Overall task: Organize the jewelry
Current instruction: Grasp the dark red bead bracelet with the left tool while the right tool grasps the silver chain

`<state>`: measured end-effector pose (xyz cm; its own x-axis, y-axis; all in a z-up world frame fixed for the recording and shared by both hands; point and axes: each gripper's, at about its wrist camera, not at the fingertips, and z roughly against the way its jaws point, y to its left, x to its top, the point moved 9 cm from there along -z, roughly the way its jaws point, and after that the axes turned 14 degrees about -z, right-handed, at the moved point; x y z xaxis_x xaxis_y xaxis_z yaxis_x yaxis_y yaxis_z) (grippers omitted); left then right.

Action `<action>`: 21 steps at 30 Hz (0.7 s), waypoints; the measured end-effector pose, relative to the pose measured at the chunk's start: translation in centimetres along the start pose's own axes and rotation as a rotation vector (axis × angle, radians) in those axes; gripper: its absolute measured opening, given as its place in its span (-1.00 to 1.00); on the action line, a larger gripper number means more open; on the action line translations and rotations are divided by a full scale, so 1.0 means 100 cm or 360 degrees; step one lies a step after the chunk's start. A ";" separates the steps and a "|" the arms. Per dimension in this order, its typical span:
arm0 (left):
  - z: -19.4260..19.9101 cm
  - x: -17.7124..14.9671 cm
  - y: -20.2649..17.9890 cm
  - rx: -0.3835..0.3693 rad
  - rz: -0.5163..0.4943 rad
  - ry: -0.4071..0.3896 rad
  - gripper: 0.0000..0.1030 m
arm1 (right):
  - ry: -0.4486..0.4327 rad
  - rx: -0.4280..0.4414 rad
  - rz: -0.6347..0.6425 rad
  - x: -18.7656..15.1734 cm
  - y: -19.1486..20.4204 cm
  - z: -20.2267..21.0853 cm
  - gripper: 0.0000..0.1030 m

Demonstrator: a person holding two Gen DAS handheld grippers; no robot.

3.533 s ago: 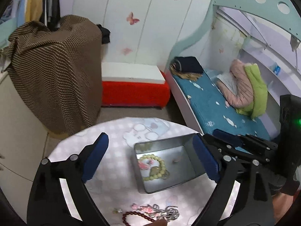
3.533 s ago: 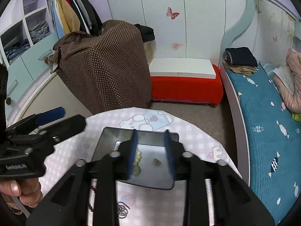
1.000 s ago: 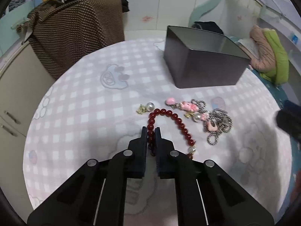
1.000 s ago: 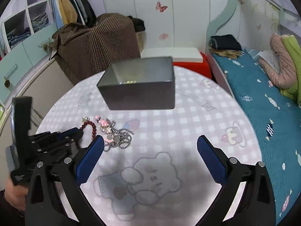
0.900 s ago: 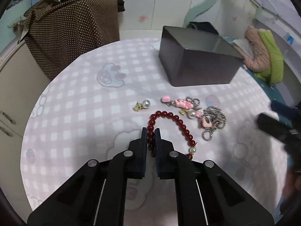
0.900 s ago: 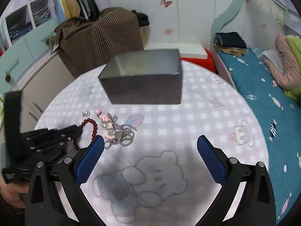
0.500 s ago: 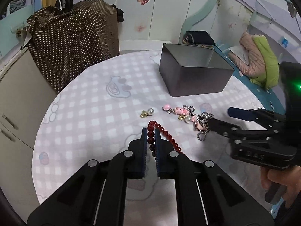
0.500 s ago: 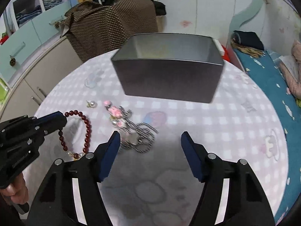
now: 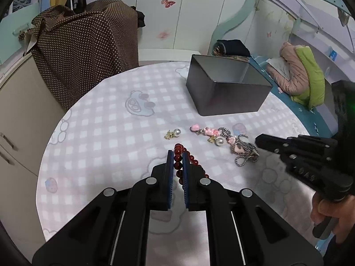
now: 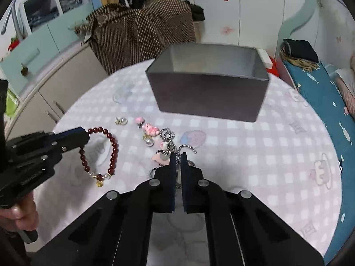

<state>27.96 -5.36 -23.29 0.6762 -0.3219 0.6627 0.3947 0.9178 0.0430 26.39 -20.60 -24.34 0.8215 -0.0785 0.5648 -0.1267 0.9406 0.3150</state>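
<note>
Your left gripper (image 9: 177, 161) clamps the red bead bracelet (image 10: 111, 148), your right gripper (image 10: 178, 161) pinches the silver chain (image 9: 244, 153) on the bench (image 9: 99, 133), and the open tin (image 10: 208, 93) lies straight ahead beyond both, nearer your right, with clear cloth between.

Red bead bracelet (image 10: 104, 150), silver chains (image 10: 175, 150)

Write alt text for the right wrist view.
The right tool is shut on a silver chain on a checked round table. At left, the left tool grips a red bead bracelet; a grey metal box stands behind.
</note>
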 end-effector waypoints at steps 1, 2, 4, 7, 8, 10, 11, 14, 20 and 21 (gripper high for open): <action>0.001 0.001 -0.001 -0.0002 -0.0003 -0.0006 -0.85 | -0.0009 0.0008 -0.0007 0.002 -0.001 0.004 -0.94; 0.002 0.002 -0.001 -0.0004 -0.0004 -0.0011 -0.85 | -0.0015 0.0020 -0.0014 0.003 -0.001 0.008 -0.94; 0.003 0.002 -0.003 -0.0003 -0.0004 -0.0015 -0.85 | 0.0009 0.0014 0.0018 0.003 -0.002 0.010 -0.88; 0.002 0.001 -0.004 -0.0006 -0.0011 -0.0013 -0.85 | 0.0027 -0.0042 0.0096 -0.001 -0.002 0.006 -0.66; 0.002 0.001 -0.005 -0.0007 -0.0012 -0.0011 -0.85 | 0.0045 -0.0041 0.0109 -0.003 0.000 0.002 -0.63; 0.002 0.000 -0.006 -0.0010 -0.0010 -0.0009 -0.85 | 0.0085 -0.0051 0.0141 -0.006 0.005 -0.007 -0.52; 0.002 0.000 -0.006 -0.0009 -0.0009 -0.0007 -0.85 | 0.0101 -0.0056 0.0161 -0.008 0.007 -0.010 -0.42; 0.002 0.000 -0.004 -0.0006 -0.0003 -0.0004 -0.85 | 0.0137 -0.0101 0.0254 -0.016 0.011 -0.021 -0.33; 0.000 0.000 -0.003 -0.0024 0.0015 -0.0001 -0.85 | 0.0121 -0.0082 0.0349 -0.021 0.017 -0.021 -0.66; 0.001 0.000 -0.003 -0.0023 0.0016 -0.0003 -0.85 | 0.0128 -0.0083 0.0351 -0.022 0.017 -0.019 -0.68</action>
<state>27.79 -5.60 -23.26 0.6791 -0.3122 0.6643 0.3970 0.9175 0.0253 25.42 -18.19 -26.54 0.8192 0.1552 0.5522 -0.2807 0.9480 0.1500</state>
